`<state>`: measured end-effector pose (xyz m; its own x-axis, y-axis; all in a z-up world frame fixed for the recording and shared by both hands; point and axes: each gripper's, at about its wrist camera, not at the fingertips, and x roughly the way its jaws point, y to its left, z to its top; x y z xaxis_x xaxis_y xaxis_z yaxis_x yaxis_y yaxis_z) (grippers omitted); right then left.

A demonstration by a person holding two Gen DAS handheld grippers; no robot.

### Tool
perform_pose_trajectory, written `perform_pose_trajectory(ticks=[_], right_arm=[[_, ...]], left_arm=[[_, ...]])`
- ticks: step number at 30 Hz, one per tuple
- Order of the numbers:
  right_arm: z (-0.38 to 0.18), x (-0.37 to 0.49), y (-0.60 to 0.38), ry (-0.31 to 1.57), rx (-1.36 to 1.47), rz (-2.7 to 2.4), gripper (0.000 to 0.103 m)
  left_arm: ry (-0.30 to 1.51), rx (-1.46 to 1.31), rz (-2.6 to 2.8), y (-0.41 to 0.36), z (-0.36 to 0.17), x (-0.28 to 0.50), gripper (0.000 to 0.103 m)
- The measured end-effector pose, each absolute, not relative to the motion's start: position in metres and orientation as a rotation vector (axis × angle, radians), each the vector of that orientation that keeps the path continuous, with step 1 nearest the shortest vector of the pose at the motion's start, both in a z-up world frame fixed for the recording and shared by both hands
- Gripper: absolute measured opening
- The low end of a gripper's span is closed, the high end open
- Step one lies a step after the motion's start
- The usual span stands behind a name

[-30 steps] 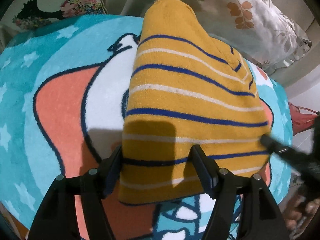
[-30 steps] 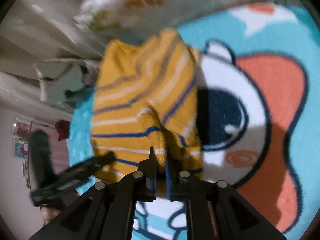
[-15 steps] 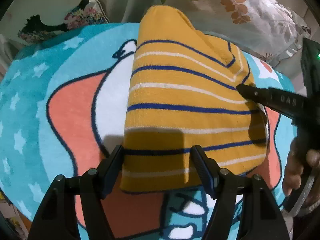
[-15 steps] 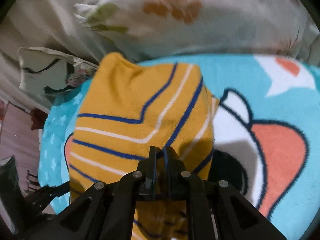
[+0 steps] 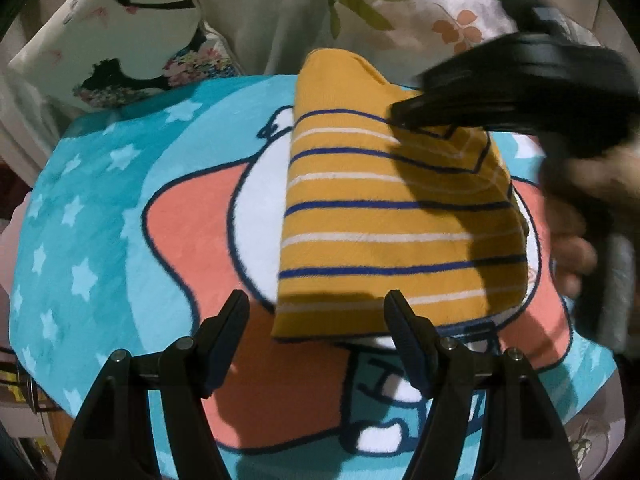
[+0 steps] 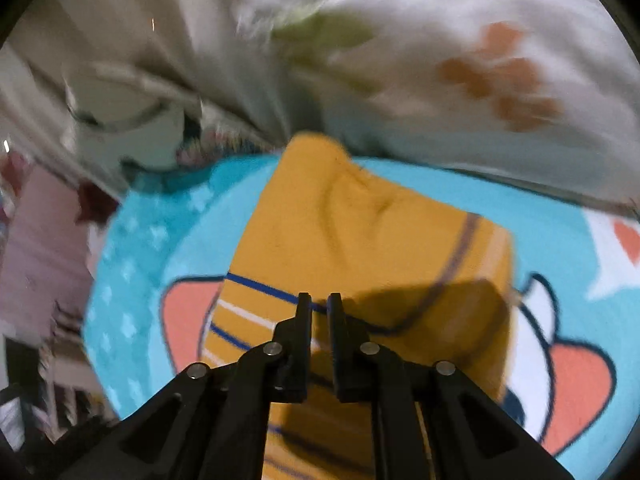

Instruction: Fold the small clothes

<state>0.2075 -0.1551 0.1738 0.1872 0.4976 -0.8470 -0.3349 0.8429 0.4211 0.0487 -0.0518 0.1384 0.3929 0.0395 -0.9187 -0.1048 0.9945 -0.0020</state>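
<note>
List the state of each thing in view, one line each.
Shirt: folded, lying flat on the mat.
Mat: spread flat under the shirt.
Left gripper: open, at the shirt's near edge.
Right gripper: nearly shut, over the shirt; grip unclear.

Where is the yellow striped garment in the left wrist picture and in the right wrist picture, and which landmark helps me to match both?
Left wrist view: the yellow striped garment lies centre-right, beyond the open left gripper.
Right wrist view: the garment fills the centre, under the nearly closed right gripper.
Shared landmark: the turquoise cartoon blanket under it, with white stars.
</note>
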Motion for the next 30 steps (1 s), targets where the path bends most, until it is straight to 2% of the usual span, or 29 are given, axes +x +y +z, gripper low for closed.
perform_pose_trajectory(ticks=[2, 4, 11, 13, 15, 17, 24, 30], right_arm=[[0.155, 0.214, -0.130, 1.300, 0.066, 0.569, 0.021], [0.142, 0.219, -0.121, 1.308, 0.023, 0.542, 0.021], [0.140, 0.230, -0.136, 1.319, 0.123, 0.538, 0.024], [0.150, 0.223, -0.148, 1.294, 0.162, 0.523, 0.029], [0.162, 0.214, -0.155, 1.262, 0.193, 0.525, 0.039], [0.175, 0.201, -0.168, 1.220, 0.194, 0.515, 0.043], [0.194, 0.152, -0.211, 1.154, 0.187, 0.402, 0.045], [0.189, 0.103, -0.236, 1.172, 0.199, 0.264, 0.048]], left_arm=[[1.166, -0.073, 0.106, -0.049, 0.140, 0.043, 0.069], [1.173, -0.090, 0.120, -0.045, 0.141, 0.039, 0.069], [1.197, -0.114, 0.136, -0.037, 0.136, 0.029, 0.069], [1.201, -0.111, 0.121, -0.037, 0.135, 0.029, 0.069], [1.201, -0.103, 0.105, -0.038, 0.135, 0.029, 0.069], [1.198, -0.095, 0.082, -0.040, 0.135, 0.029, 0.069], [1.196, -0.086, 0.002, -0.032, 0.134, 0.026, 0.069], [1.206, -0.084, -0.051, -0.021, 0.131, 0.020, 0.069]])
